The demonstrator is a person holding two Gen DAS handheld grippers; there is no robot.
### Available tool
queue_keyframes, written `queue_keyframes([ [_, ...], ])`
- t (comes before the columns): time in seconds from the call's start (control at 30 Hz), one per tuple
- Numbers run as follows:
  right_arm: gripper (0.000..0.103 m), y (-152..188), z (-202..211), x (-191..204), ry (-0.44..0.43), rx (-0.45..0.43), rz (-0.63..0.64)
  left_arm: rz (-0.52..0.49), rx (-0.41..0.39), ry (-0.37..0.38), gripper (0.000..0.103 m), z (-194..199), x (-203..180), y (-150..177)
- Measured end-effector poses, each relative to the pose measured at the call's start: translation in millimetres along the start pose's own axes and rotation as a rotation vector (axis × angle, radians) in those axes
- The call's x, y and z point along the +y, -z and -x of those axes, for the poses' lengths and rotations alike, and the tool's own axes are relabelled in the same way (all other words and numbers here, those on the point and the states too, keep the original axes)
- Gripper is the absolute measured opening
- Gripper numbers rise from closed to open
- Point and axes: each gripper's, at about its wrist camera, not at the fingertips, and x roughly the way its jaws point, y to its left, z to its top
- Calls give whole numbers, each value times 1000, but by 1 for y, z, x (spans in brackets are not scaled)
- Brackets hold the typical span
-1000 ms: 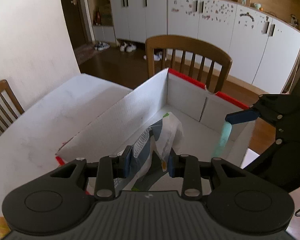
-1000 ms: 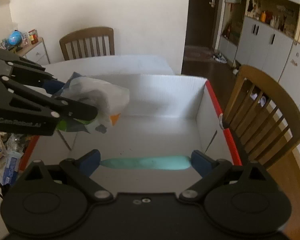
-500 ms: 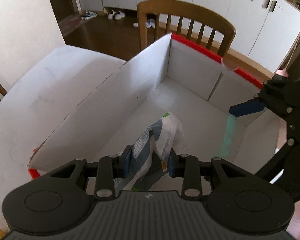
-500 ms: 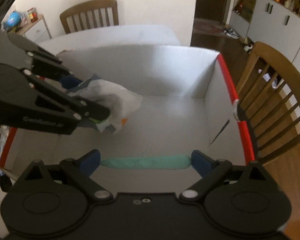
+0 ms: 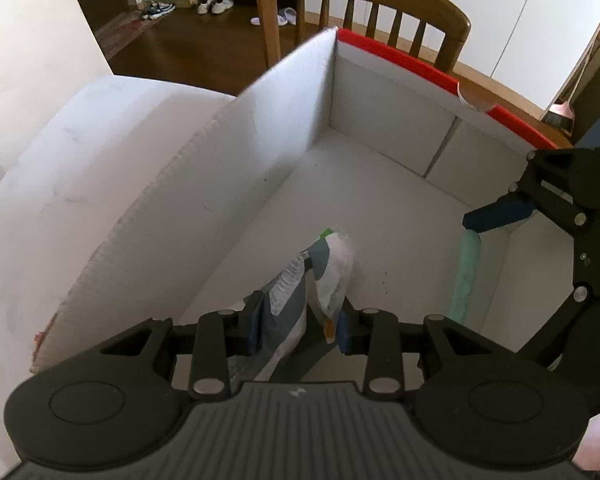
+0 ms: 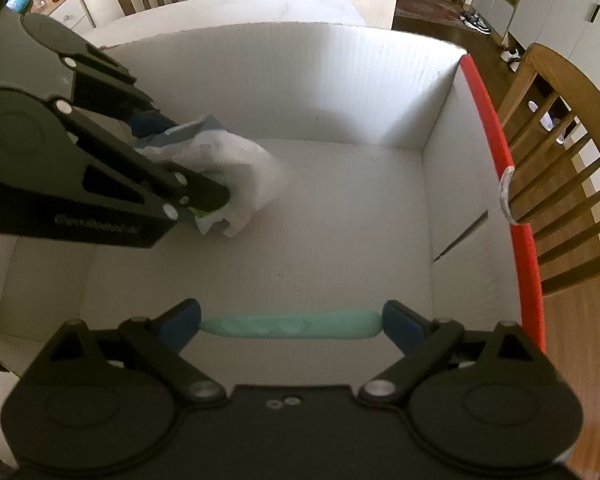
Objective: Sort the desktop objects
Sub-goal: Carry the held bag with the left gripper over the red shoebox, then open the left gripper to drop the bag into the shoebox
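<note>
Left tongs (image 5: 298, 330) clenched on a crumpled wrapper (image 5: 320, 276), hanging just off the box (image 5: 260, 128) floor. Right tongs (image 6: 291, 322) clamp a green tube (image 6: 292, 325) by its ends, long axis spanning jaw to jaw. Both hover inside the box; floor lies straight below. Left looks nearer to dropping.

My left gripper (image 5: 298, 326) points steeply down, its two blue pads drawn close together and pinching a crumpled snack bag (image 5: 320, 272) between them. Seen from my right wrist, its black linkage arms reach in from the left, tilted downward. My right gripper (image 6: 291, 322) also angles down, its jaws spread wide with a mint-green tube (image 6: 292, 324) spanning crosswise from one blue pad to the other, each pad pressed against an end. At the lower right of the left view, a bit of my hand (image 5: 596, 444) shows.
</note>
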Motion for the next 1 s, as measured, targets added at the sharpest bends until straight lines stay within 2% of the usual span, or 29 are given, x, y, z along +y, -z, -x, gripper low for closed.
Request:
queue_keyframes([
  [0.23, 97, 0, 0, 1, -8, 4, 2, 15, 0, 11, 37, -4, -2, 2],
  [0.4, 97, 1, -1, -3, -12, 8, 6, 31, 3, 29, 47, -4, -1, 4],
  [0.53, 98, 2, -2, -3, -17, 12, 12, 38, 4, 45, 67, -3, -1, 6],
  [0.73, 100, 5, 0, 1, -13, 6, 31, 37, 2, 47, 78, 0, 0, 8],
  [1.0, 102, 3, 11, 13, -30, -47, 53, 51, -40, 51, 86, 13, 4, 11],
])
